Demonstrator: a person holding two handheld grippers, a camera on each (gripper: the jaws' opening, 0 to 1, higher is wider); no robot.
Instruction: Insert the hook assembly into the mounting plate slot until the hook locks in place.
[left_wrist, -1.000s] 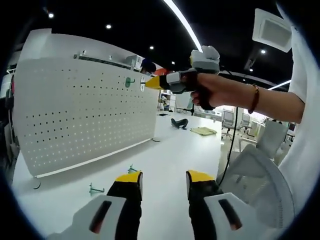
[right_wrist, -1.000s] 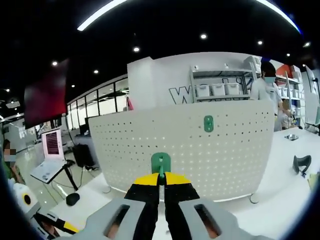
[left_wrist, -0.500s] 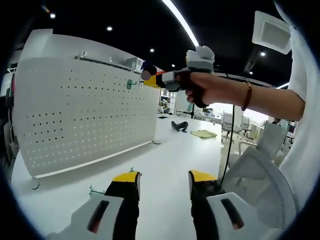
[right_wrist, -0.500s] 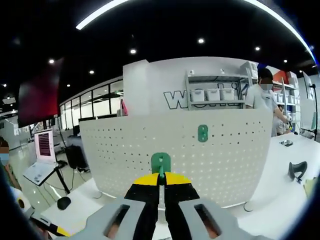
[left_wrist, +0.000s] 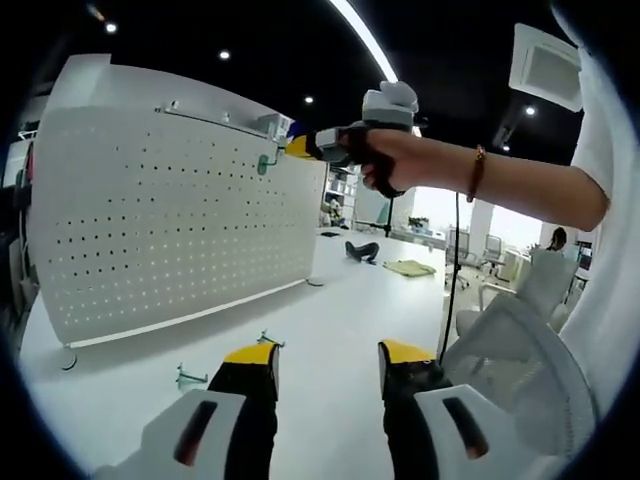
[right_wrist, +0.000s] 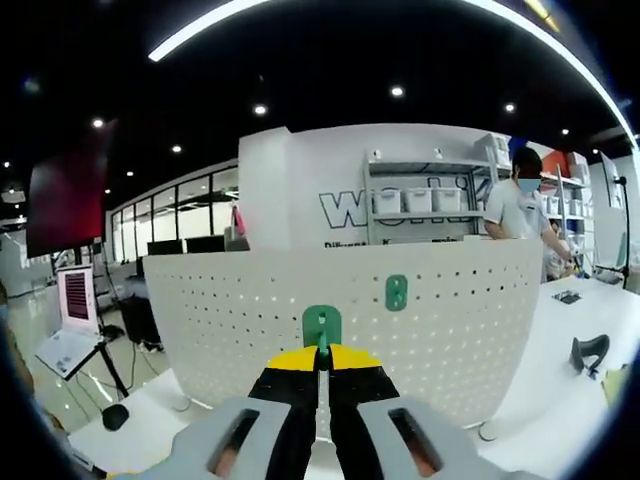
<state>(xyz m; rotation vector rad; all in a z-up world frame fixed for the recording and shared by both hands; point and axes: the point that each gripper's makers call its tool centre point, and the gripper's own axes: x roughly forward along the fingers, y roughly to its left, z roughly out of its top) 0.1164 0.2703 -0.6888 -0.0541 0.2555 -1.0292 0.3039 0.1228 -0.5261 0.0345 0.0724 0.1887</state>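
A white perforated mounting plate (left_wrist: 170, 230) stands upright on the table, with one green hook (left_wrist: 262, 160) mounted near its top edge. My right gripper (left_wrist: 297, 147), held by a hand, hovers close to that mounted hook. In the right gripper view its yellow-tipped jaws (right_wrist: 321, 358) are shut on a green hook assembly (right_wrist: 322, 326), facing the plate (right_wrist: 250, 320); the mounted hook (right_wrist: 396, 291) is up and right of it. My left gripper (left_wrist: 328, 358) is open and low over the table. Two loose green hooks (left_wrist: 190, 377) (left_wrist: 266, 340) lie in front of it.
A black object (left_wrist: 362, 248) and a yellow-green cloth (left_wrist: 408, 267) lie farther along the white table (left_wrist: 340, 310). A white mesh chair (left_wrist: 510, 340) stands to the right. A person (right_wrist: 520, 215) stands by shelves behind the plate. A laptop on a stand (right_wrist: 70, 320) is at left.
The right gripper with its hook has moved up and closer to the plate's top edge, near the mounted hook. The left gripper has stayed low and open.
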